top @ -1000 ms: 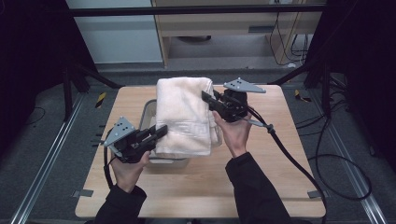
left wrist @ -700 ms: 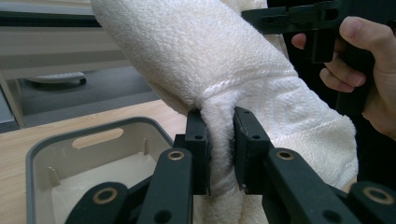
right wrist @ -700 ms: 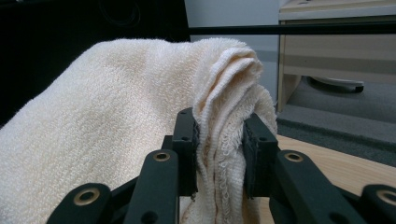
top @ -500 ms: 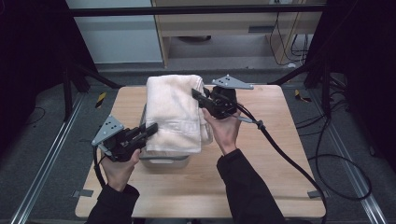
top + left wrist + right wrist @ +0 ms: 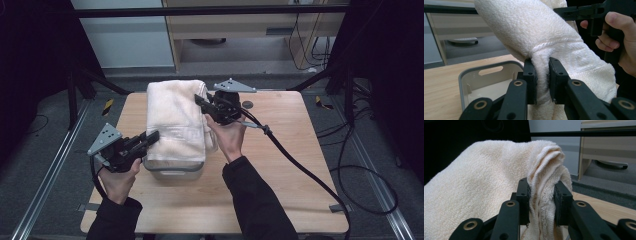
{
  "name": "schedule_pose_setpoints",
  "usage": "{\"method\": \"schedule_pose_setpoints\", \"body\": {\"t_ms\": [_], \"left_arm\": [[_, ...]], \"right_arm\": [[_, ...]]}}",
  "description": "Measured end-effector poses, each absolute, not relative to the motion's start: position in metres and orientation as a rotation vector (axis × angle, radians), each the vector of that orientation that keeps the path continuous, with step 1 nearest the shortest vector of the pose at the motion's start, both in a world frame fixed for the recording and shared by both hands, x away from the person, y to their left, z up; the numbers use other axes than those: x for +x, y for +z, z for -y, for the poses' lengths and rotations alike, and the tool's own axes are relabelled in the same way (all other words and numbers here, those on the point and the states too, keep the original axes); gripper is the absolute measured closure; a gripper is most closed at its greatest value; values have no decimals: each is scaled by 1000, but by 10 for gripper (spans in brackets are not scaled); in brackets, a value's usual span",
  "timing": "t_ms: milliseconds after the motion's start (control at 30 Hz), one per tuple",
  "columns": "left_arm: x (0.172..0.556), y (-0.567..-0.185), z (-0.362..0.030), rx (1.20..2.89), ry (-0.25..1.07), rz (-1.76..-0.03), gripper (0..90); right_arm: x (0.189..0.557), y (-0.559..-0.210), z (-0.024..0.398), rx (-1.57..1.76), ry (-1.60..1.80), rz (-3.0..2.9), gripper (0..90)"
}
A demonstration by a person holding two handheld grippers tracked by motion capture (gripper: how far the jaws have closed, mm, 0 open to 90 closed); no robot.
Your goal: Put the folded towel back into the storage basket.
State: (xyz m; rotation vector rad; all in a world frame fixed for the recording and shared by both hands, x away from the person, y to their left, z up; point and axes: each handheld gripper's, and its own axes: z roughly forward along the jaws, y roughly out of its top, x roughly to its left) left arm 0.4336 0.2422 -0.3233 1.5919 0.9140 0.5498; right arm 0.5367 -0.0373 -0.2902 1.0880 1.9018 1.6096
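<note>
Hanging over a grey bin [image 5: 172, 170], a folded cream towel [image 5: 175, 120] is held up by both grippers, its near end just above the bin and its far end reaching beyond it. The left gripper [image 5: 541, 75], at the bin's near left corner, has its jaws closed on the towel's woven border. The right gripper [image 5: 541, 200], at the bin's far right, pinches a bunch of stacked edges. Holding two opposite ends likely keeps the fold together so the towel can be steered to or from the bin. What shows of the bin's inside in the left gripper view looks bare. The bin sits on a wooden table [image 5: 300, 165].
</note>
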Motion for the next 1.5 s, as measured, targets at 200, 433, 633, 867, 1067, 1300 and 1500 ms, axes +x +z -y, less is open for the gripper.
{"method": "schedule_pose_setpoints", "body": {"t_ms": [200, 433, 633, 867, 1067, 1300, 1500], "left_arm": [[439, -332, -248, 1596, 544, -941, 772], [447, -344, -255, 1607, 533, -976, 772], [454, -355, -260, 1626, 525, -1013, 772], [463, -368, -265, 1650, 521, -1048, 772], [472, -377, -267, 1677, 515, -1071, 772], [483, -392, -270, 1713, 512, -1121, 772], [491, -403, -269, 1738, 520, -1166, 773]], "right_arm": [[545, -301, 28, 1105, 1598, -1920, 708], [553, -314, 21, 1123, 1587, -1935, 707], [563, -329, 12, 1151, 1568, -1961, 707], [570, -342, 5, 1169, 1545, -1975, 706], [577, -355, 0, 1194, 1516, -1984, 707], [585, -371, -6, 1217, 1489, -2006, 706], [591, -384, -9, 1236, 1467, -2025, 704]]}}
